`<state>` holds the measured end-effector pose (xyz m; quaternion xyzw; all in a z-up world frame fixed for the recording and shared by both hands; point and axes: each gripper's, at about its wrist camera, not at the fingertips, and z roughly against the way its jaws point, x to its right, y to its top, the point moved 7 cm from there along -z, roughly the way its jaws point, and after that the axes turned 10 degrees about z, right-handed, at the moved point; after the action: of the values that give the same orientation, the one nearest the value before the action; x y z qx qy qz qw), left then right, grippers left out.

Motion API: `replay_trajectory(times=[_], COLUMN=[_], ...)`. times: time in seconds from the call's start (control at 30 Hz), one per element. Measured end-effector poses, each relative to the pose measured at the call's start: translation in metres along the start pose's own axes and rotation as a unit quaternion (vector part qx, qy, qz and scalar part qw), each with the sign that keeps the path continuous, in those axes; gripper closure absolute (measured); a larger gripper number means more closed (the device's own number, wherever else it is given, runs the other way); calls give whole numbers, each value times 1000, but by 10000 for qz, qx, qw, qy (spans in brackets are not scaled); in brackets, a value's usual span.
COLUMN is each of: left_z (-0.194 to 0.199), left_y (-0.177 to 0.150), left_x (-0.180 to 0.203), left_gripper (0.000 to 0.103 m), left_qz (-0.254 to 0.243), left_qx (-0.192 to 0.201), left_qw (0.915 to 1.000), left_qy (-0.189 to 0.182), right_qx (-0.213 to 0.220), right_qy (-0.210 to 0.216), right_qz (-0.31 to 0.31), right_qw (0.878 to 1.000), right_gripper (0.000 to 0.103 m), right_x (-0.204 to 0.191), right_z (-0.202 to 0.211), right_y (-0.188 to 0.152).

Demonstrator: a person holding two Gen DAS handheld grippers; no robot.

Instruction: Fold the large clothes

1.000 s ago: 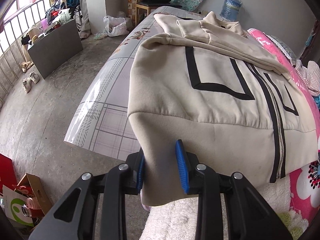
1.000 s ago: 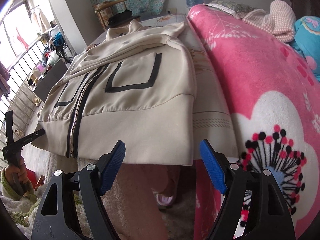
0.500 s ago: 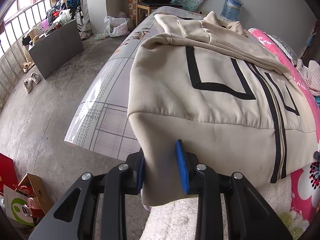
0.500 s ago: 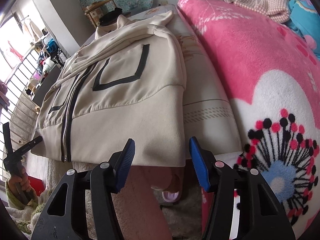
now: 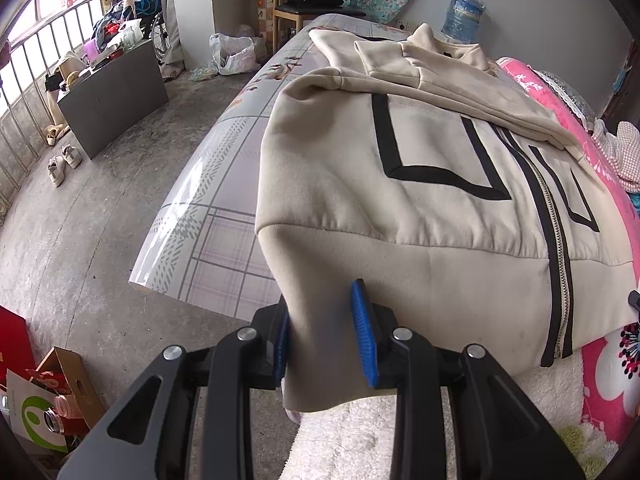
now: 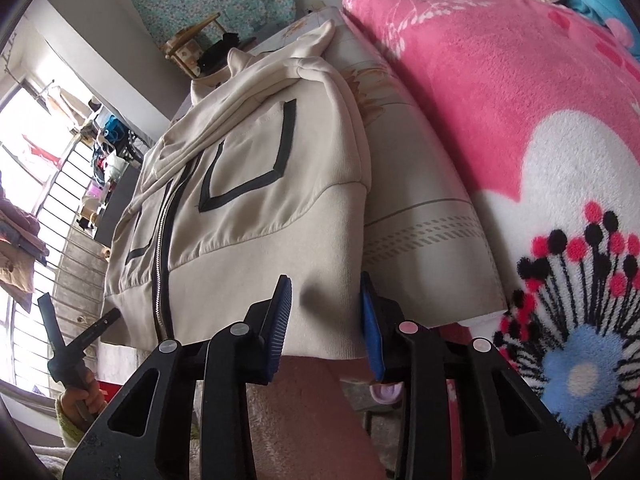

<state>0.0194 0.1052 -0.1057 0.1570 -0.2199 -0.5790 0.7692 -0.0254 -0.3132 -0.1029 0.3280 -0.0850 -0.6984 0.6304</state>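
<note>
Cream zip jacket (image 5: 420, 200) lies front up on the bed (image 5: 208, 184), sleeves folded across the chest, waistband (image 6: 240, 304) hanging over the near bed edge. Left gripper (image 5: 320, 328): jaws narrow, clamped on one waistband corner. Right gripper (image 6: 324, 320): jaws have just been closing around the opposite corner; pad contact looks made, firmness uncertain. Advice: confirm both grips, lift evenly, keep the band taut, carry it toward the collar.

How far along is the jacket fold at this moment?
Done: both sleeves lie folded across the jacket, zipped, flat on the table. In hand: the left gripper pinches one hem corner; the right gripper, jaws just closing, brackets the other. Left: lifting the hem toward the collar.
</note>
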Motion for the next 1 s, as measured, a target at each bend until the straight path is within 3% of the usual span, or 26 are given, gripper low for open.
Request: replay_trajectory(times=[0.37,1.0], left_z=[3,4], left_y=[-2,-3], left_x=[4,6], left_gripper=[75,75], left_qz=[-168,-288], left_qx=[68,106], left_qw=[9996,9990], left_qy=[234,333], right_qx=[-149,-311], right_qy=[-399,-642], right_qz=[386,545], right_qw=[9983,9960], right_gripper=[77,77], right_x=[-10,-14], right_z=[-5,-6], right_y=[1,2])
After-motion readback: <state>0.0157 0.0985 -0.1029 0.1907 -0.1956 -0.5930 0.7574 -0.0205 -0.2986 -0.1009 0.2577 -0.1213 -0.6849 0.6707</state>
